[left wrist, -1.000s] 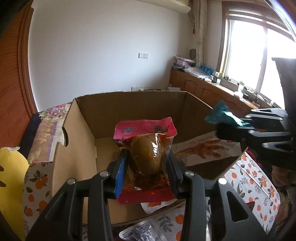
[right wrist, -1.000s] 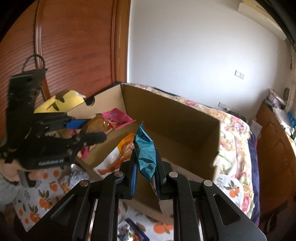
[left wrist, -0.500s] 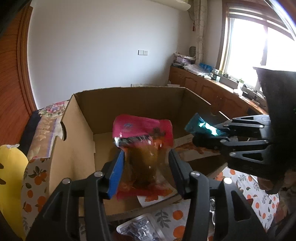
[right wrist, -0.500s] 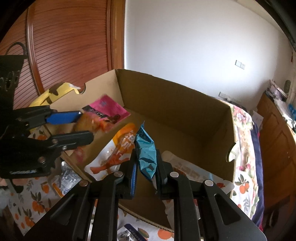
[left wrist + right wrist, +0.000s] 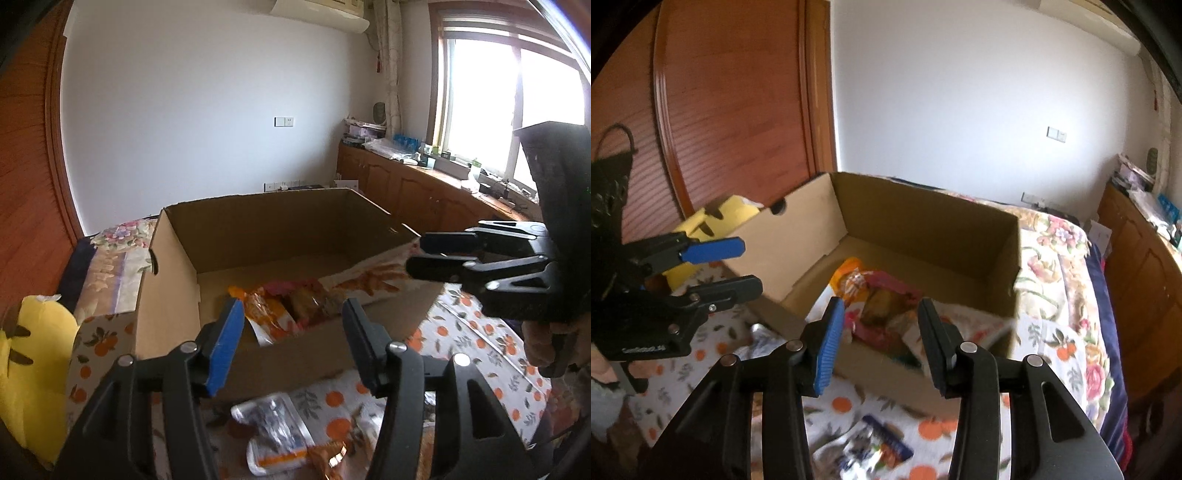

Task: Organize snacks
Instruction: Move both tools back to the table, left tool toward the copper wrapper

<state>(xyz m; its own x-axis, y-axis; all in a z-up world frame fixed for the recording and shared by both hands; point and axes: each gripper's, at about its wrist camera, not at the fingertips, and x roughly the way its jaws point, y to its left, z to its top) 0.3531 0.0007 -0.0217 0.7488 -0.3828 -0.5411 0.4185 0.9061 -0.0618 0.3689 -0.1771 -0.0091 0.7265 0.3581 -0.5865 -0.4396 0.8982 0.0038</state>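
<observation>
An open cardboard box stands on an orange-print cloth. Inside, at its near end, lie several snack packets, among them a pink-and-brown packet and an orange one. My left gripper hovers at the box's near wall, jaws opening, nothing between them. My right gripper hovers over the near right corner, jaws also opening and holding nothing. I cannot clearly make out the teal packet.
Loose snack packets lie on the cloth in front of the box. A yellow plush sits left of the box. A floral bedcover lies beyond, with wooden cabinets under the window.
The left gripper let go of the pink-and-brown packet and the right let go of the teal one; both dropped into the box. Both grippers drew back towards the near edge, jaws wider.
</observation>
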